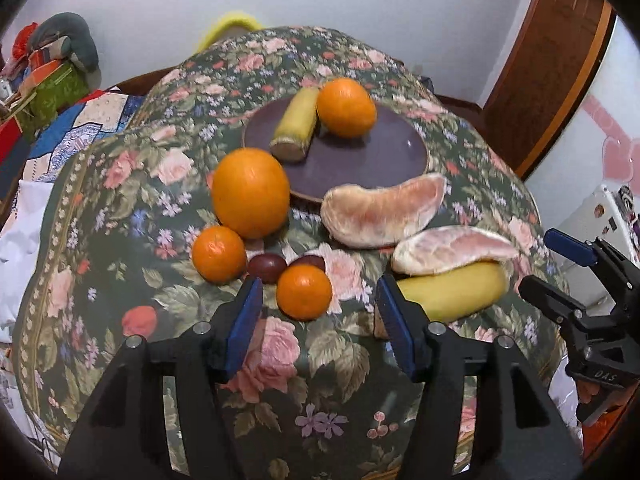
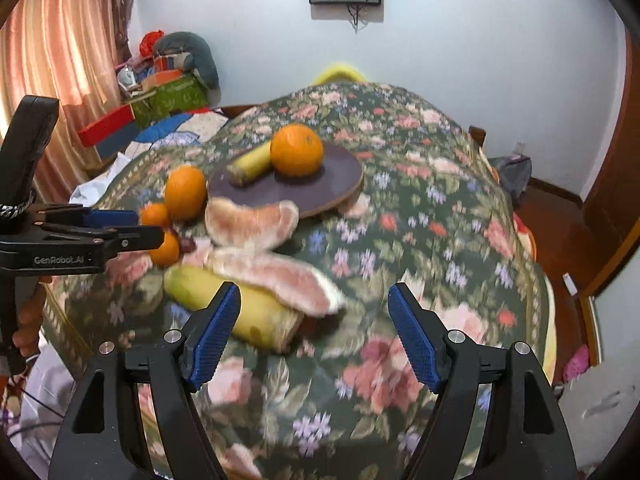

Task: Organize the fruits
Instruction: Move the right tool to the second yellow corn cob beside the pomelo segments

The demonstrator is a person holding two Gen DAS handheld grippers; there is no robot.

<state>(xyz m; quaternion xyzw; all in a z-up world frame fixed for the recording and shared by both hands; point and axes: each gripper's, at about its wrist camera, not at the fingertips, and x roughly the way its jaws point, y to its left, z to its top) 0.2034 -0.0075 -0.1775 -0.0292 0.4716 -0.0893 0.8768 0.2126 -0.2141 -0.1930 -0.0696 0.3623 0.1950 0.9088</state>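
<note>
A purple plate (image 1: 380, 160) (image 2: 320, 196) holds an orange (image 1: 346, 107) (image 2: 296, 150) and a banana piece (image 1: 294, 125) (image 2: 250, 164). On the floral cloth lie a big orange (image 1: 251, 193) (image 2: 185, 192), two small oranges (image 1: 219, 254) (image 1: 304, 286), two dark plums (image 1: 267, 267), two pomelo segments (image 1: 382, 216) (image 1: 452, 250) (image 2: 250, 222) and a banana half (image 1: 452, 290) (image 2: 240, 306). My left gripper (image 1: 320, 320) is open and empty, its fingers on either side of the nearer small orange. My right gripper (image 2: 314, 328) is open and empty, just right of the banana half; it also shows in the left wrist view (image 1: 554, 268).
The round table's edge curves close on all sides (image 2: 536, 280). A bed with boxes and cushions (image 2: 168, 92) stands far left, a curtain (image 2: 60, 60) beyond. A wooden door frame (image 1: 552, 80) is at the right. The cloth right of the fruit (image 2: 420, 240) is bare.
</note>
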